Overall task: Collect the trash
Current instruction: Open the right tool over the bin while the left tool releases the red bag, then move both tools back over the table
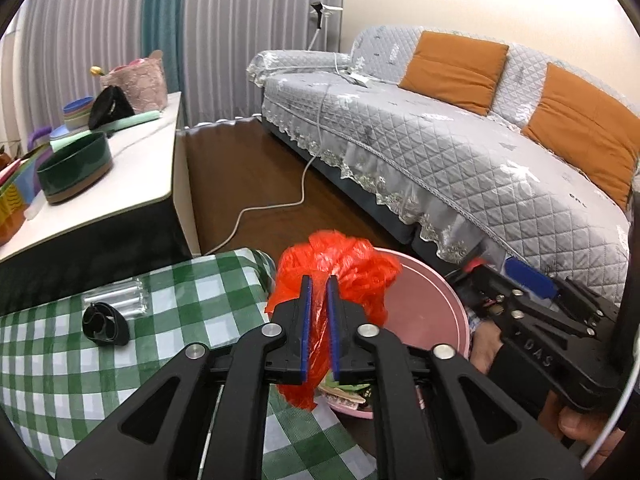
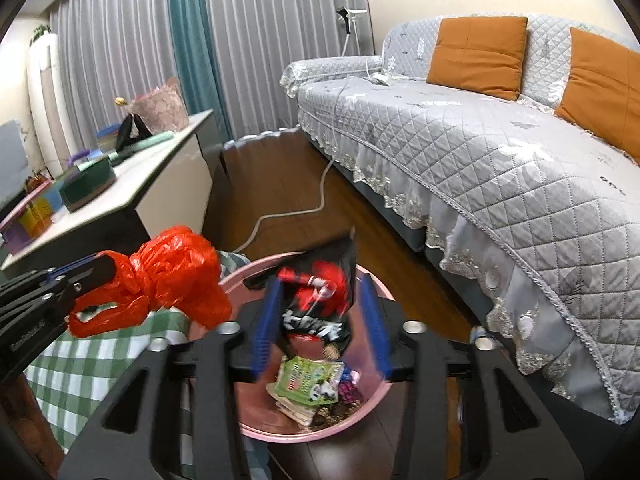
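The left tool [image 1: 319, 280] is clamped on a crumpled red plastic bag [image 1: 344, 264], its blue pads pressed into the thin film, and holds it at the near edge of the pink bin [image 1: 436, 312], partly over the rim. From the right wrist view the same bag [image 2: 176, 276] bulges out past the left tool [image 2: 100, 268] and hangs above the corner of the bench covered in a green-and-white checked cloth [image 2: 84, 364]. The right tool [image 2: 320, 324] stands with its jaws wide apart over the bin [image 2: 372, 400]; a black and red snack wrapper [image 2: 320, 300] sits between the blue pads, touching the left one at most, though motion blur leaves it unclear whether there is any contact at all. Below it, in the bottom of the bin, lie a green printed packet [image 2: 310, 378] and other small scraps. In the left wrist view the right tool [image 1: 520, 284] shows beside the bin on the sofa side. On the checked cloth [image 1: 120, 360] lie a clear glass jar [image 1: 116, 300] on its side and a black lid-like object [image 1: 105, 324] just in front of it. A grey quilted sofa [image 1: 440, 152] with orange cushions [image 1: 456, 68] runs along the right.
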`<state>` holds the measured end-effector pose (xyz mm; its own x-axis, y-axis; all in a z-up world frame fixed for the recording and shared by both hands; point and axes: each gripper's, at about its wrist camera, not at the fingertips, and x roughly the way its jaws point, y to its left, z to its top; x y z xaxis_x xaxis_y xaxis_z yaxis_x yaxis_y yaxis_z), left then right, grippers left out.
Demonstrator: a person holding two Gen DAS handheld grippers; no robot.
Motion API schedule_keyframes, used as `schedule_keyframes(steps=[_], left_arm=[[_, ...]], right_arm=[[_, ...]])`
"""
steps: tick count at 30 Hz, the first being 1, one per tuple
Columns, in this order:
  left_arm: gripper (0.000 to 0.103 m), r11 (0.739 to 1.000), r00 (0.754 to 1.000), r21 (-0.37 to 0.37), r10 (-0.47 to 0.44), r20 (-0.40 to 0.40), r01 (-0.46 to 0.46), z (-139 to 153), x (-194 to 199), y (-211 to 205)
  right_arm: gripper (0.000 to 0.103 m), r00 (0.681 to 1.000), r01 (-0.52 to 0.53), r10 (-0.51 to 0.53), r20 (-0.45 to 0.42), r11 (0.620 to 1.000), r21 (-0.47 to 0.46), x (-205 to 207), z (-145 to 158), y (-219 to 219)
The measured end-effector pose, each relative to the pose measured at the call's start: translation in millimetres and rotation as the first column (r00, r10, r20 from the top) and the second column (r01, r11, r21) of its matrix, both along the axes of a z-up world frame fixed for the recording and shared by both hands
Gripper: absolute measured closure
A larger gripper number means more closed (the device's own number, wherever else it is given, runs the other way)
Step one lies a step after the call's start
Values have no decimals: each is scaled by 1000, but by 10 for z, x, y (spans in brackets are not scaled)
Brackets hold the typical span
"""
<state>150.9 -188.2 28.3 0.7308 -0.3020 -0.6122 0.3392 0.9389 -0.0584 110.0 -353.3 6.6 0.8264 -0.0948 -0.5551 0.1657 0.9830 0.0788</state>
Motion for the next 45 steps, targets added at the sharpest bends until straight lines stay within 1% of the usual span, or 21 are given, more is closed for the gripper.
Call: schedule_keyframes(steps=[1,2,8,14,22,24,25,26,27,34,38,43,44,45], left_arm=[[83,1000,1000,1,7,3,-7,2,-16,11],[82,1000,1000,-4,12,6,-12,6,-26,24],[82,999,999,-15,42,16,-42,80,-160,204],[82,996,995,-18,92,33,-91,175,-325,552],[81,980,979,-27,200,28,-199,187,-483,1150],[69,972,972,-32,234,22,-233,167,-506,1298],[58,969,969,-35,246,23,-245,164,-518,1352],[50,963,964,-39,267,25,-265,156,-535,1432],[49,960,960,-44,278,25,-277,149,-543,1489],[49,936,937,-52,348,13,-347,64,-516,1783],[49,924,925,-49,380,-8,-380,-75,-492,1926],[49,917,918,-59,394,-34,-395,-193,-443,2036],[51,916,918,-61,394,-37,-395,-209,-431,2047],[55,917,919,-61,393,-40,-395,-230,-412,2054]], right_arm=[[46,1000,4,-4,4,1000,2,-8,4,-4],[46,1000,4,-4,5,1000,8,-15,8,-7],[45,1000,3,-3,17,1000,12,-73,65,21],[45,999,-20,19,33,1000,17,-152,129,166],[45,995,-84,83,51,996,1,-238,203,497],[45,994,-96,97,48,995,-6,-244,202,571],[45,994,-103,103,46,995,-7,-249,199,606],[45,993,-109,109,44,994,-8,-250,197,635],[45,993,-114,114,42,993,-7,-252,195,664],[44,989,-142,142,43,990,-9,-269,195,821],[44,987,-157,157,28,988,-11,-226,129,906],[44,985,-170,170,4,985,-5,-147,19,989],[44,985,-172,172,3,985,-4,-137,7,1009],[44,985,-175,175,3,985,-2,-133,-6,1026]])
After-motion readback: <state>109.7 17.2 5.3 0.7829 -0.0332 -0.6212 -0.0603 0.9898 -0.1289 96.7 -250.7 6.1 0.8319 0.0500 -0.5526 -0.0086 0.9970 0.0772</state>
